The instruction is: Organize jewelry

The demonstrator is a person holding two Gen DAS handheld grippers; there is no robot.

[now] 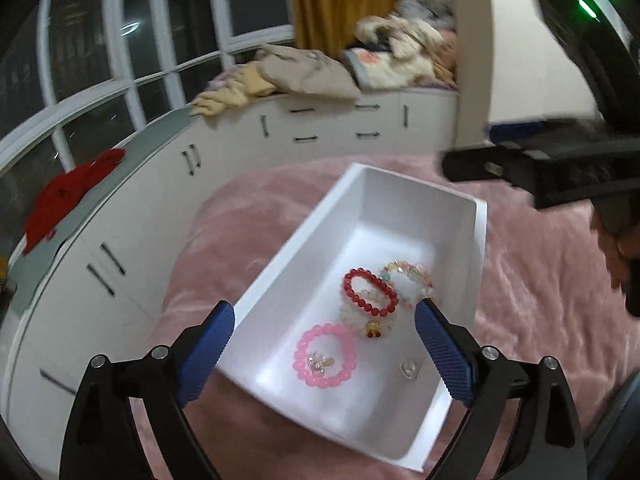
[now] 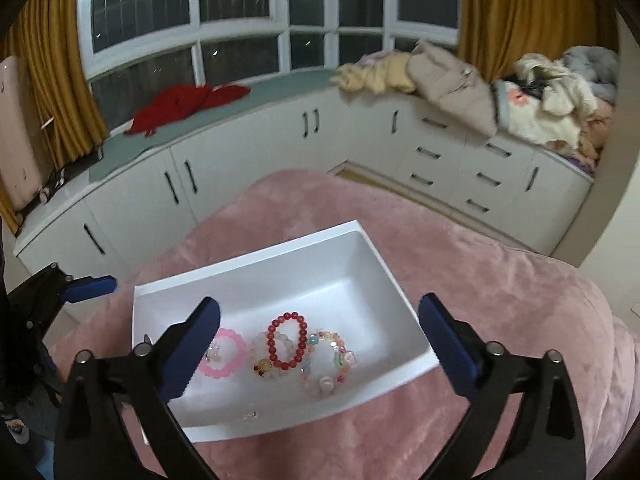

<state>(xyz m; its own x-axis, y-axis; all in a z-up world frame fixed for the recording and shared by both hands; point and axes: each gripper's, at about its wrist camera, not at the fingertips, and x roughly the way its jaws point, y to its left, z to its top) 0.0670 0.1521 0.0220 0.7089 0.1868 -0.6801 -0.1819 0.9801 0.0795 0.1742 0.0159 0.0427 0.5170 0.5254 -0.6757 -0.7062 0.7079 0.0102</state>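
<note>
A white rectangular box point(image 1: 476, 240) sits on the pink blanket; it also shows in the right wrist view point(image 2: 256, 276). Inside lie a pink bead bracelet point(image 1: 325, 355) point(image 2: 236, 350), a red bead bracelet point(image 1: 370, 292) point(image 2: 288, 340), a clear bracelet with a gold charm point(image 1: 370, 326) point(image 2: 262, 364), a multicolour bracelet point(image 1: 408, 280) point(image 2: 326, 364) and small loose pieces point(image 1: 409, 370) point(image 2: 250, 414). My left gripper point(image 1: 324, 348) is open and empty over the box's near end. My right gripper point(image 2: 320, 348) is open and empty above the box; it also shows at the right of the left wrist view point(image 1: 540, 168).
The pink blanket point(image 2: 480, 300) covers the bed. White cabinets point(image 2: 240, 160) with a window seat run behind it, bearing a red garment point(image 2: 188, 104) and piled clothes point(image 2: 480, 80). Yellow curtains point(image 2: 520, 8) hang at the windows.
</note>
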